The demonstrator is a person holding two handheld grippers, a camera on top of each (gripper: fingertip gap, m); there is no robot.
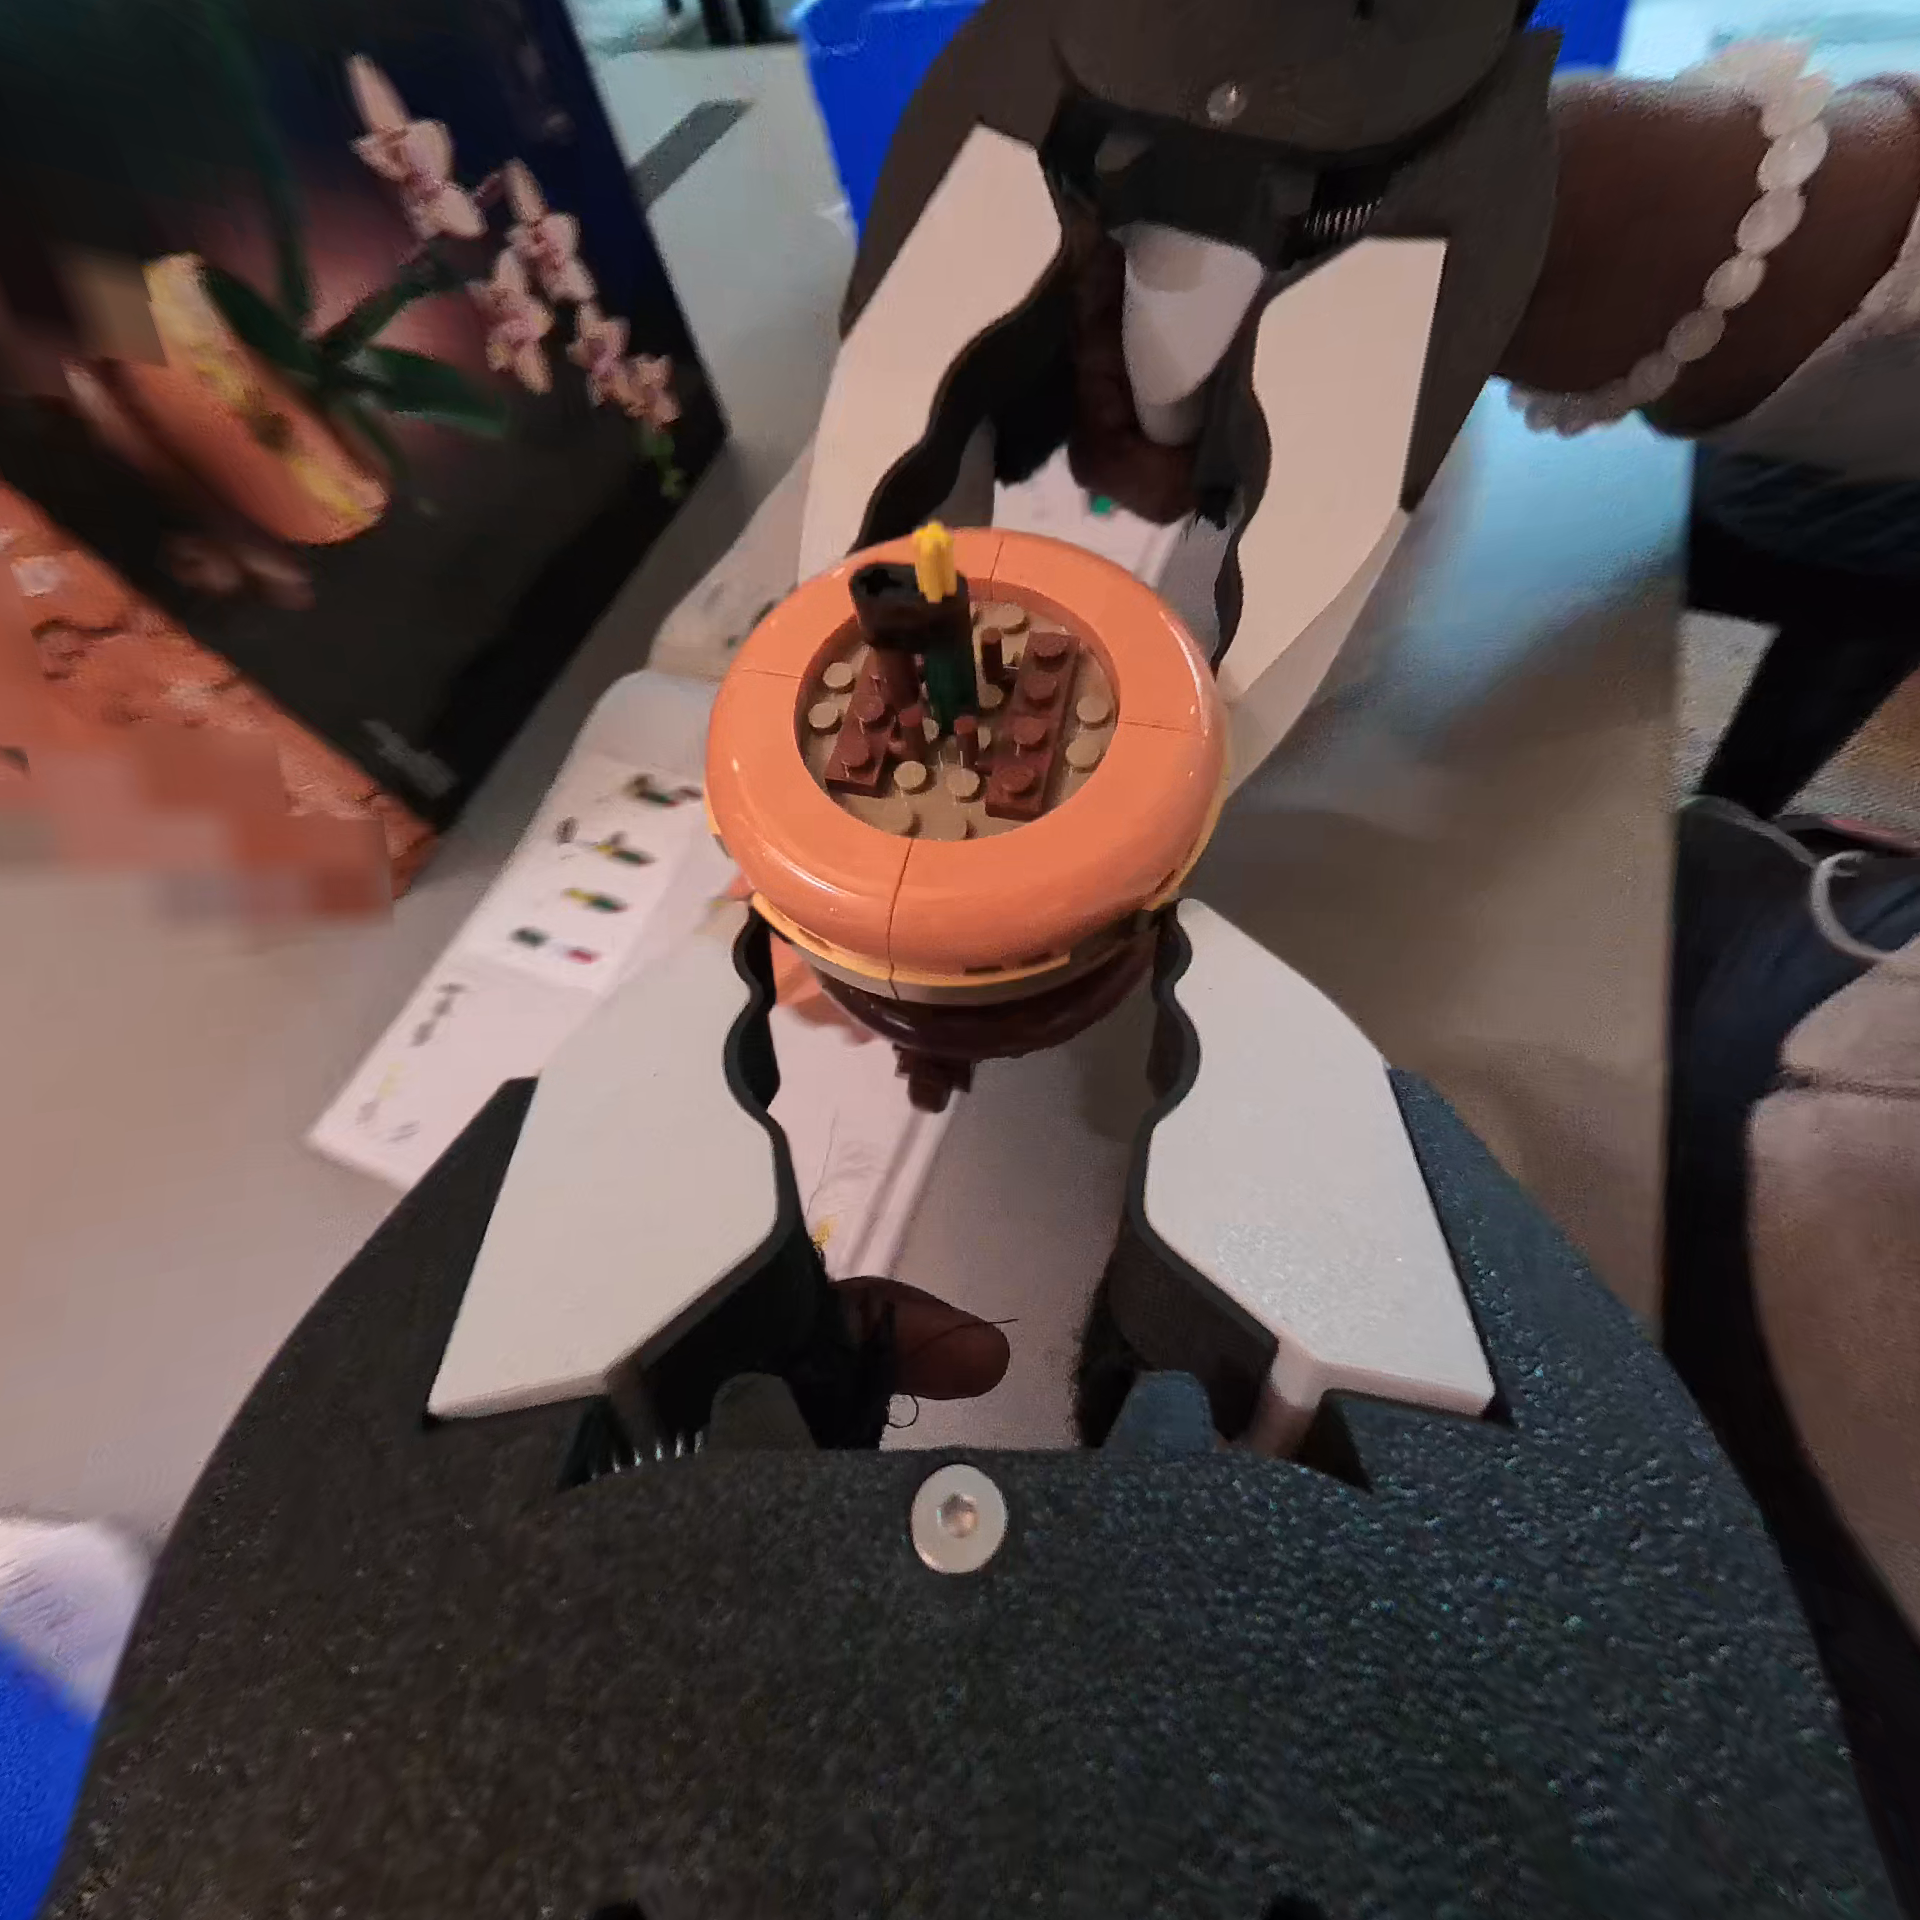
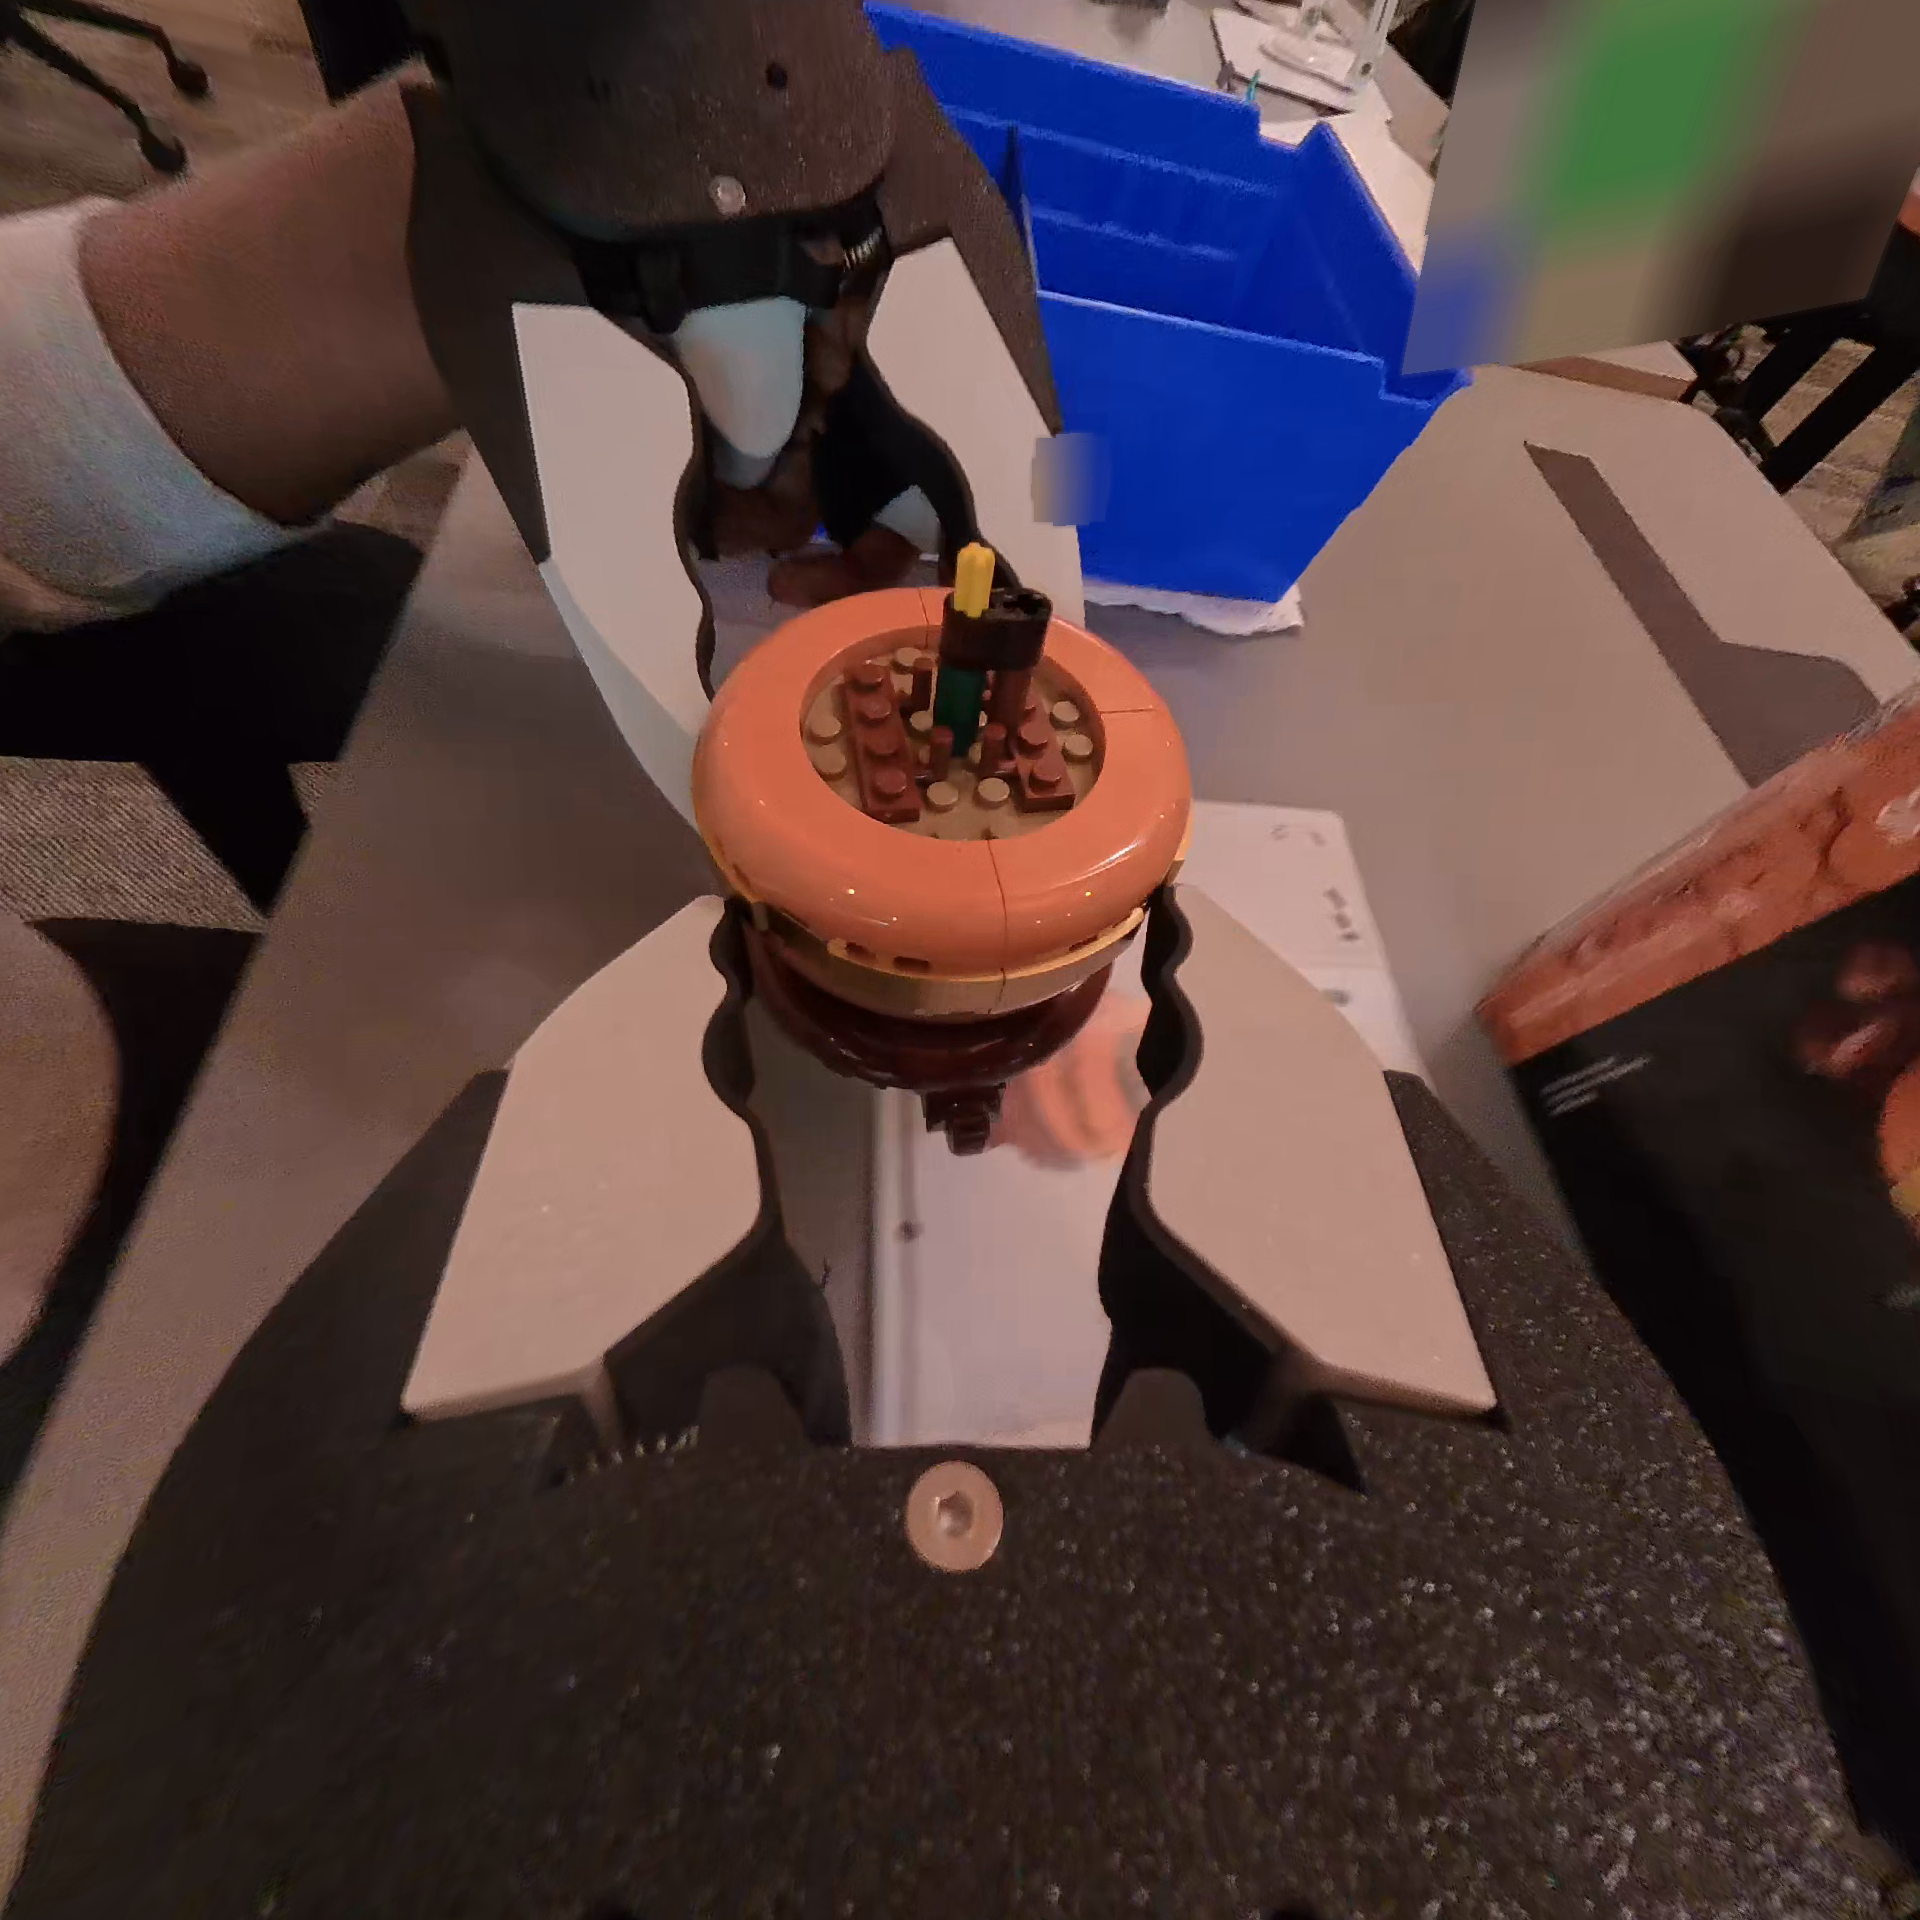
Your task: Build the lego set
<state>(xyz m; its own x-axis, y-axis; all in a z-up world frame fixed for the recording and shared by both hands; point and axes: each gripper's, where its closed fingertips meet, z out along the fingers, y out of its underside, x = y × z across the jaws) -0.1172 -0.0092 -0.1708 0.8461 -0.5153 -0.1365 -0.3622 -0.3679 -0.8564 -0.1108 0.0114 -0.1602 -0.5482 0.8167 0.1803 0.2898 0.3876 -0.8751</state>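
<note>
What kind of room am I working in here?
Probably an office or hobby workspace, not a factory: a grey table, a blue bin, carpet, plus the set's box and instruction booklet.

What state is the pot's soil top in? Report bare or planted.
Nearly bare: the pot holds only one short stem post with a yellow tip, upright at the centre; studs around it are uncovered.

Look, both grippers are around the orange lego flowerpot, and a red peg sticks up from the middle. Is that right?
Almost. The peg on top of the stem is yellow, not red; the right wrist view shows it clearly. Both the left gripper and the right gripper are indeed around the orange flowerpot.
</note>
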